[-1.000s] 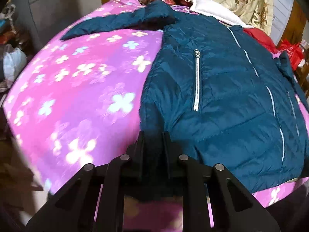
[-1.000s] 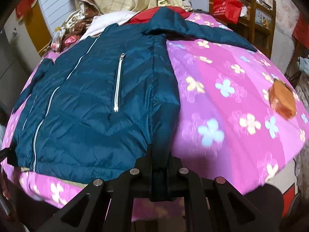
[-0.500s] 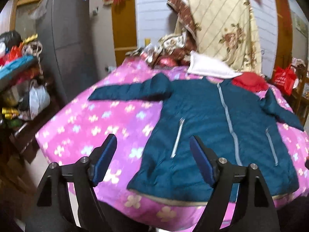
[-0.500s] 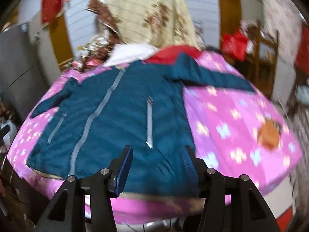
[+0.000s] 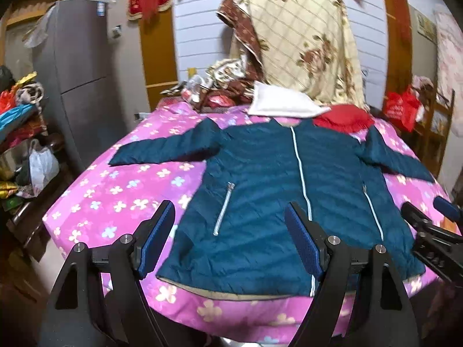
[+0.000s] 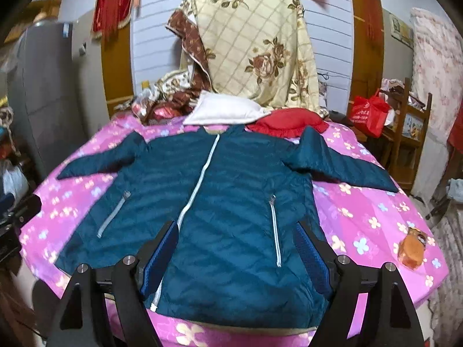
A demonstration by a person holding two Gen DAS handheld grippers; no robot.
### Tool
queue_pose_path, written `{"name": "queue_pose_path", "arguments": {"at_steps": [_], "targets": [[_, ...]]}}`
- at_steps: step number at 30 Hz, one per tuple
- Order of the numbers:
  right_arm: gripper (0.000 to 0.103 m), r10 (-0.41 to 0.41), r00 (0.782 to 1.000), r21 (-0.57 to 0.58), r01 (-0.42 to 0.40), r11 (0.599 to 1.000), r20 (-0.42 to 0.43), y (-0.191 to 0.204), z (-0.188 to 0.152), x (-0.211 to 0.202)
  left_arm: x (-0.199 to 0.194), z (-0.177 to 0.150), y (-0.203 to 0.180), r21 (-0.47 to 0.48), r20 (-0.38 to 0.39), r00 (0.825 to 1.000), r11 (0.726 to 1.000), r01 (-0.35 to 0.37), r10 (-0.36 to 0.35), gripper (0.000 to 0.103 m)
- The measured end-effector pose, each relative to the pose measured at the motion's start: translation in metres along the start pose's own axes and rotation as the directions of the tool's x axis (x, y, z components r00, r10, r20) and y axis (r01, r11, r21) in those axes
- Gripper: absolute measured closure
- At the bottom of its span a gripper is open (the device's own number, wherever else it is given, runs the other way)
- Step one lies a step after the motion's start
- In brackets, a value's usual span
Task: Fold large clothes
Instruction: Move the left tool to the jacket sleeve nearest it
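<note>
Looking at the teal jacket (image 6: 231, 202): it lies flat, front up and zipped, on the pink floral bedspread (image 6: 376, 211), hem at the near edge, both sleeves spread out sideways. Nothing folded yet, by our read.

Both tools clear of the cloth. Left gripper (image 5: 230, 235) has its jaws apart with nothing between them, hanging over the hem's left part. Right gripper (image 6: 234, 256) has just been opening; jaws wide, empty, over the hem right of the zip.

For the next step we'd start with the sleeves: pinch each near the cuff, not mid-sleeve, and lay it across the chest. Puffy shell will likely slip and spring back, so bite deep and press flat after.

White pillow (image 6: 228, 111) and red cushion (image 6: 286, 124) touch the collar; we'd keep folds short of them. Small orange object (image 6: 412, 250) sits near the right edge, well apart.
</note>
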State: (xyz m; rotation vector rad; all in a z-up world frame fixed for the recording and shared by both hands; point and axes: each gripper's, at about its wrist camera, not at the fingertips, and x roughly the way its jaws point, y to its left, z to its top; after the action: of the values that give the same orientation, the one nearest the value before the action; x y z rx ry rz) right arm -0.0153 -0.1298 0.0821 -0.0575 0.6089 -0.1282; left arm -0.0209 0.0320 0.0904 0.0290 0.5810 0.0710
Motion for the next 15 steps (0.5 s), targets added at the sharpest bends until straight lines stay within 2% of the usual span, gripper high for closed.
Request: {"name": "queue_pose_path", "arguments": {"at_steps": [8, 15], "targets": [[0.024, -0.159, 0.987, -0.049, 0.159, 0.986, 0.008, -0.001, -0.006, 0.002, 0.006, -0.008, 0.001, -0.015, -0.02, 1.0, 1.0, 0.014, -0.014, 0.024], [0.024, -0.189, 0.982, -0.053, 0.188, 0.981, -0.018, -0.014, -0.009, 0.007, 0.009, -0.012, 0.0, 0.009, -0.028, 0.999, 1.0, 0.027, -0.026, 0.024]]}}
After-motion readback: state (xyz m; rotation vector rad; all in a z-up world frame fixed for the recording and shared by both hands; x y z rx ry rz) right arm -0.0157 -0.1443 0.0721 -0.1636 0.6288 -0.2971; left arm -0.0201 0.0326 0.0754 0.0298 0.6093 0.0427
